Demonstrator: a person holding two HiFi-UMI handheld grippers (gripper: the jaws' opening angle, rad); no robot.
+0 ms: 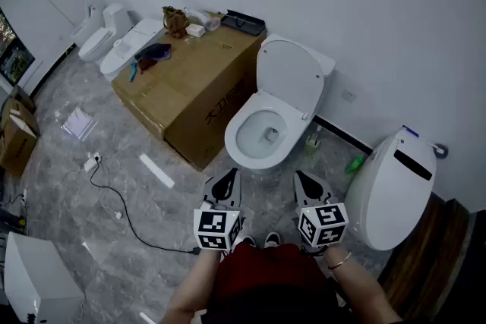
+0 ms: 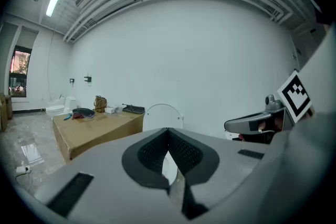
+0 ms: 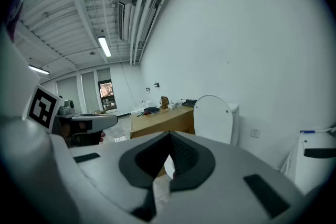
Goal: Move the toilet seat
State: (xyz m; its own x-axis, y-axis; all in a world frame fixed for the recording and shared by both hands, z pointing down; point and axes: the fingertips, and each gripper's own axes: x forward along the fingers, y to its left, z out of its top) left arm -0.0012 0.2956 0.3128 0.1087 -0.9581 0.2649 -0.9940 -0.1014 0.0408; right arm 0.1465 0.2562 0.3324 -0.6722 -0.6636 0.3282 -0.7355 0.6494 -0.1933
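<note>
Head view: the left tool (image 1: 225, 180) and right tool (image 1: 307, 180) are held side by side low in front of the person, both pointing toward the toilet (image 1: 234, 144) and well short of it. Each tool's jaws are pressed fully together with nothing between them, as the left gripper view and right gripper view both show. The toilet seat (image 1: 289, 77) stands raised, tilted back against the tank at the white wall, and the bowl lies open below it; whether a separate ring rests on the rim is unclear. A long cardboard box (image 1: 190, 91) sits just beside the toilet on the person's left, and a second toilet (image 1: 391, 190) with its lid down stands to the right, on the grey marble floor (image 1: 114, 239)
</note>
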